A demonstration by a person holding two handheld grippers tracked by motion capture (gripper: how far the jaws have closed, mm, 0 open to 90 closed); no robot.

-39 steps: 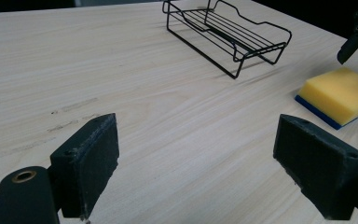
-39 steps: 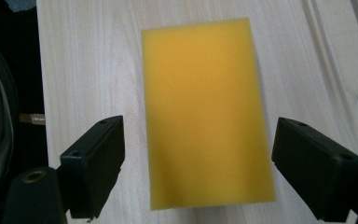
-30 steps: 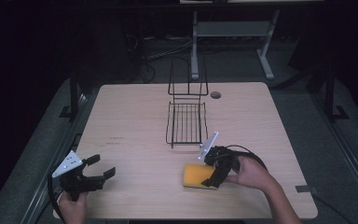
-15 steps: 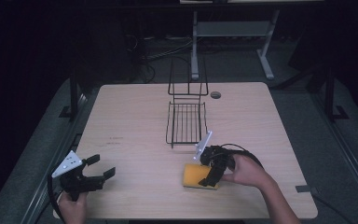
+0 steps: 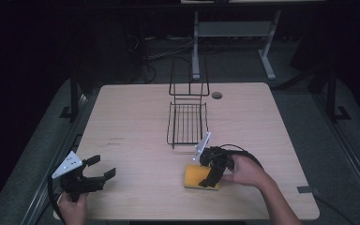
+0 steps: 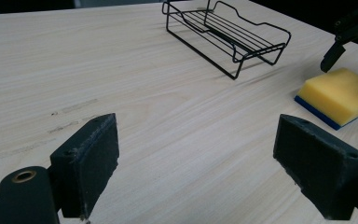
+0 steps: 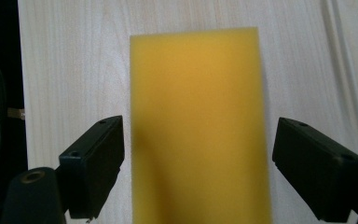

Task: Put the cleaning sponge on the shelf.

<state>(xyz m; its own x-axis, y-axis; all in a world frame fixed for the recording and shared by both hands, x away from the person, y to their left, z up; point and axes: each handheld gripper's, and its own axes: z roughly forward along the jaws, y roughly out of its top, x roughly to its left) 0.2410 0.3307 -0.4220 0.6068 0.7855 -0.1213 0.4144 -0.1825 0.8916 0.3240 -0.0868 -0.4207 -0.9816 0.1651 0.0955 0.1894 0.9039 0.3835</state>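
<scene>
A yellow sponge (image 5: 196, 176) with a blue underside lies flat on the wooden table, near the front right. My right gripper (image 5: 210, 174) hovers right over it, pointing down, jaws open and straddling the sponge (image 7: 198, 126) without touching it. In the left gripper view the same sponge (image 6: 338, 94) sits at the right, with a black jaw tip of the right gripper above it. My left gripper (image 5: 99, 174) rests at the front left corner, open and empty, with bare table between its pads (image 6: 88, 163).
A black wire rack (image 5: 187, 117) with an upright back stands at the table's middle, behind the sponge; it is also in the left gripper view (image 6: 226, 32). A round cable hole (image 5: 216, 95) lies at the far edge. The table front edge is close to both hands.
My right gripper has moved slightly left and down over the sponge. The left gripper has stayed put.
</scene>
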